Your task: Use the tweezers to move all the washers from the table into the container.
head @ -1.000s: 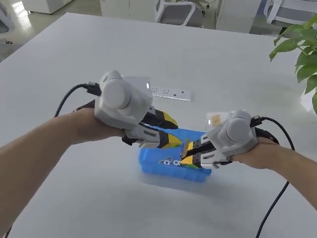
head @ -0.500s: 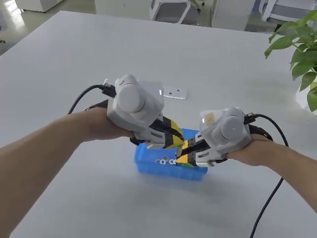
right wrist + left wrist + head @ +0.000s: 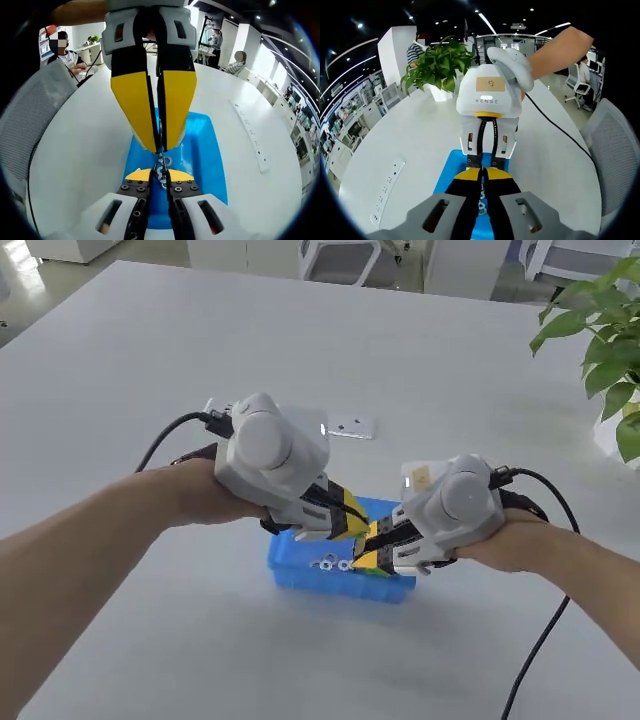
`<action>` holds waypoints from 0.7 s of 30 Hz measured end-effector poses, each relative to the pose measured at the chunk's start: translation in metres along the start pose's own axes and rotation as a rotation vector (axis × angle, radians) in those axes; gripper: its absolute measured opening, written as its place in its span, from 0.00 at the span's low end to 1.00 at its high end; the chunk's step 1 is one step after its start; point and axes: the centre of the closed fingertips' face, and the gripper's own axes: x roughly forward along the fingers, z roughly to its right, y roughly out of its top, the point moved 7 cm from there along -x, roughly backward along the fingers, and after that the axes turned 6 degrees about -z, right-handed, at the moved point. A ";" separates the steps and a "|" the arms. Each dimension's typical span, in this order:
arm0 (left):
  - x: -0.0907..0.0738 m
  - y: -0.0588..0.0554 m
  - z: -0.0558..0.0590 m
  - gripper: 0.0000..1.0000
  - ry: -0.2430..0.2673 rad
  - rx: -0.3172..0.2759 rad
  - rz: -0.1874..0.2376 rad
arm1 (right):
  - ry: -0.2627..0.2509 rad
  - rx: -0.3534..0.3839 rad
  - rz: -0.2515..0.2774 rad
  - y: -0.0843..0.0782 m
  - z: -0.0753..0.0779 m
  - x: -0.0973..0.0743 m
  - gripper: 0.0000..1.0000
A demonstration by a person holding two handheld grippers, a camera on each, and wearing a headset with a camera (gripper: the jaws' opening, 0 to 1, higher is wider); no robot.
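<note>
Blue plastic forms the container, which is placed on the white surface. Inside the container, near its middle, a small group of metal washers is seen lying on the bottom. Both tools are held just above the container: the left hand-held gripper over its far-left part and the right hand-held gripper over its right part, with the tips almost meeting over the washers. In the right gripper view the yellow jaws of the left hand-held gripper are pressed together, and a thin metal piece, taken to be the tweezers, is clamped between them. Its point reaches down to the washers. The jaws of the right hand-held gripper are also drawn together — whether anything is pinched between them cannot be told. Beyond the container a white power strip is laid flat, well apart from it. Far to the right of the container a green plant is seen.
</note>
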 end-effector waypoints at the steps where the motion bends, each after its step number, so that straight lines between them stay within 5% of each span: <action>1: 0.000 0.000 0.000 0.06 0.001 0.001 -0.001 | -0.001 0.000 0.000 0.000 0.000 0.000 0.12; 21: -0.017 0.023 0.007 0.05 0.001 0.002 0.034 | -0.041 0.033 0.024 0.005 -0.007 -0.024 0.19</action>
